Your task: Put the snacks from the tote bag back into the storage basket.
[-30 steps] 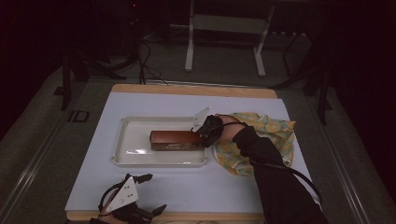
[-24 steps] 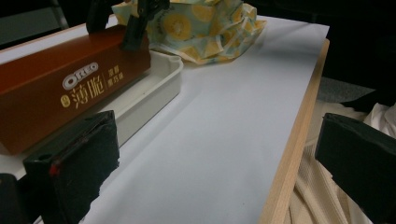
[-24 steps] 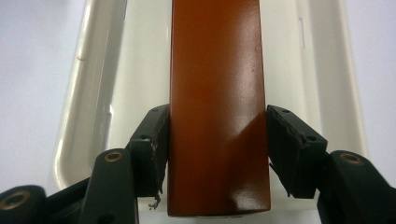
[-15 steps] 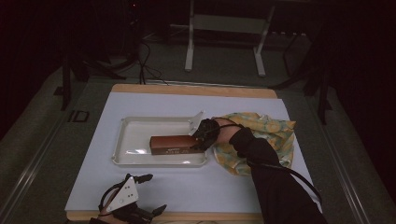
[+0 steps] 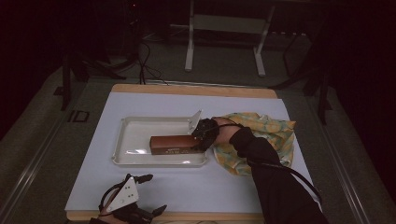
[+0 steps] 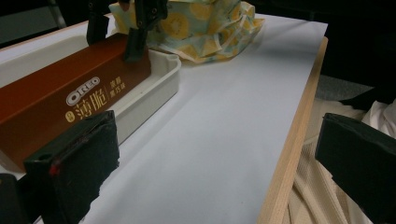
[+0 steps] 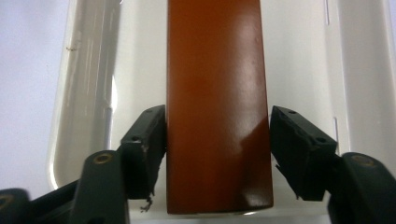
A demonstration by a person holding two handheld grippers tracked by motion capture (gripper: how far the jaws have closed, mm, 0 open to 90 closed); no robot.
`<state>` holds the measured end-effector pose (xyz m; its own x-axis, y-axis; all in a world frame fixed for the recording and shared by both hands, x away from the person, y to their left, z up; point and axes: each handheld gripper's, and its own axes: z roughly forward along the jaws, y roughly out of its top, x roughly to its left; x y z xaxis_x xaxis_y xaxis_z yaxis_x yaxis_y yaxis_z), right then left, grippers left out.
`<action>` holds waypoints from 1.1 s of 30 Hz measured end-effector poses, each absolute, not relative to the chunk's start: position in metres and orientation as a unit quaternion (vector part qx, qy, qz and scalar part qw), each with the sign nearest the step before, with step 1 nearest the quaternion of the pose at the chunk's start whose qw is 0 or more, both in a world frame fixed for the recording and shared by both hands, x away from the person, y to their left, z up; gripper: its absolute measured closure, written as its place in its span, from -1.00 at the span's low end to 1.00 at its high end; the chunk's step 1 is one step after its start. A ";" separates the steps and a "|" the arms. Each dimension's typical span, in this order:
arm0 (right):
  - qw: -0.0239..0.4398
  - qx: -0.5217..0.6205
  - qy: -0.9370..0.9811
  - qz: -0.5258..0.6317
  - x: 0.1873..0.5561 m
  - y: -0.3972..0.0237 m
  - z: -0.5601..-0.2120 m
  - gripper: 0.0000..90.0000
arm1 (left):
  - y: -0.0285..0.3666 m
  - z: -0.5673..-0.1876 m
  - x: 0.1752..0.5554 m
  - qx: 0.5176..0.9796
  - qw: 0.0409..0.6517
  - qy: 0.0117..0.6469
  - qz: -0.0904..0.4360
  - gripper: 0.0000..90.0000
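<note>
A brown Oreo box (image 5: 173,144) lies lengthwise in the white tray (image 5: 140,120) at the middle of the table. My right gripper (image 5: 198,137) is at the box's right end, and its jaws press against the two long sides. In the right gripper view the box (image 7: 215,70) runs up between those jaws over the tray (image 7: 88,93). The left gripper view shows the box (image 6: 60,102), the tray rim (image 6: 159,88) and the right gripper (image 6: 116,35) on the far end. My left gripper (image 5: 153,193) is open and holds nothing near the front edge.
A yellow patterned cloth (image 5: 271,135) lies crumpled to the right of the tray, under my right forearm. The table's wooden front edge (image 6: 289,140) runs close to the left gripper (image 6: 215,172). Stands and cables sit on the dark floor beyond the table.
My right gripper has slid a little left along the box's end. The box, the tray and the left gripper have stayed put.
</note>
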<state>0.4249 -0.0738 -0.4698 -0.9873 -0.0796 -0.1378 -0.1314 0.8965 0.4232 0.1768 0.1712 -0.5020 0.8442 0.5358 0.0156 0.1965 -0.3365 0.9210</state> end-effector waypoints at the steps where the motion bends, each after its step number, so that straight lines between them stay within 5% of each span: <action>1: 0.059 -0.051 0.972 0.221 0.425 -0.074 -0.470 -0.28 | 0.171 -0.502 0.177 0.802 0.529 0.228 0.161 -1.00; 20: 0.082 -0.029 0.965 0.249 0.419 -0.093 -0.430 -0.34 | 0.171 -0.502 0.177 0.802 0.527 0.229 0.161 -1.00; 33: 0.110 0.029 0.955 0.275 0.416 -0.114 -0.407 -0.60 | 0.170 -0.502 0.177 0.803 0.527 0.229 0.159 -1.00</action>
